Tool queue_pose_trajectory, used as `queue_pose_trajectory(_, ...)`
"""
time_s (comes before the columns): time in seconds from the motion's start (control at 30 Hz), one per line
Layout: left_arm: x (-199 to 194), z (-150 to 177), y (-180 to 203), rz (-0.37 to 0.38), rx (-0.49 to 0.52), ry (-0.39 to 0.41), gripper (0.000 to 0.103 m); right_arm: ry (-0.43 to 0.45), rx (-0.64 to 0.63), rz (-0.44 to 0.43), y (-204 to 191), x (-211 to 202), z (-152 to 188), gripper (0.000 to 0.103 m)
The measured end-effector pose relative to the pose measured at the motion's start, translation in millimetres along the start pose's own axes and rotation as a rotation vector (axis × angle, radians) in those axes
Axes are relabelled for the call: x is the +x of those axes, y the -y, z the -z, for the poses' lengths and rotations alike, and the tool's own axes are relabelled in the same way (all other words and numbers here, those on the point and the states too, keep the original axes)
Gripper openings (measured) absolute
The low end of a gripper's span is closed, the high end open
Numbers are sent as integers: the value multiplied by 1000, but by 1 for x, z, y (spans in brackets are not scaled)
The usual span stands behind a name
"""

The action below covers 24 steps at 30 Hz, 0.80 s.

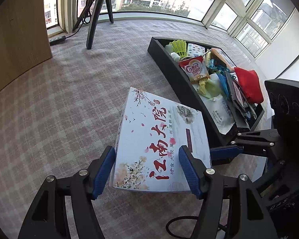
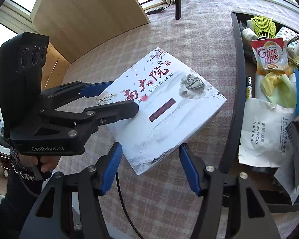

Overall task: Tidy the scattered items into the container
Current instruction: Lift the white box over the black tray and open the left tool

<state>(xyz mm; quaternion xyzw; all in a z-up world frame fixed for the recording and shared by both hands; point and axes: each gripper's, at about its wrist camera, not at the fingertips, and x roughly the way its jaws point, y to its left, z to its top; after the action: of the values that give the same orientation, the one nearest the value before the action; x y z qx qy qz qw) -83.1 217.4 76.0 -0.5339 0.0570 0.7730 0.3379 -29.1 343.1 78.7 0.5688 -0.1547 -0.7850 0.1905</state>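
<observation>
A white flat box printed with red characters and blossoms lies tilted over the checked cloth, left of the black container. My left gripper is shut on its near end, one pad against the box's left side and the other on its top face. In the right wrist view the left gripper clamps the box from the left. My right gripper stands open, with the box's near corner just between its fingertips and no pad pressing on it. The container holds a Coffee mate sachet, a shuttlecock and several packets.
Black tripod legs and a power strip stand at the back by the windows. A wooden panel rises on the left. A black cable runs over the cloth under my right gripper. A person's hand holds the left gripper.
</observation>
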Motion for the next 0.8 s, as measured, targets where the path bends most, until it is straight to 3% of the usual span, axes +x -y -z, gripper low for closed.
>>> queue_pose_trajectory(0.3, -24, -45, 45, 4, 96, 98, 63, 151, 45, 28, 21, -67, -17, 59)
queue_pose_trajectory(0.53, -9, -95, 109, 65, 216, 130, 63, 251, 151, 99, 81, -137, -16, 59)
queue_pose_trajectory(0.7, 6, -137, 164, 91, 292, 147, 62, 352, 217, 204, 121, -190, -19, 59)
queue_pose_trajectory(0.8, 7, -145, 187, 107, 320, 158, 62, 405, 236, 239, 137, -213, -17, 60)
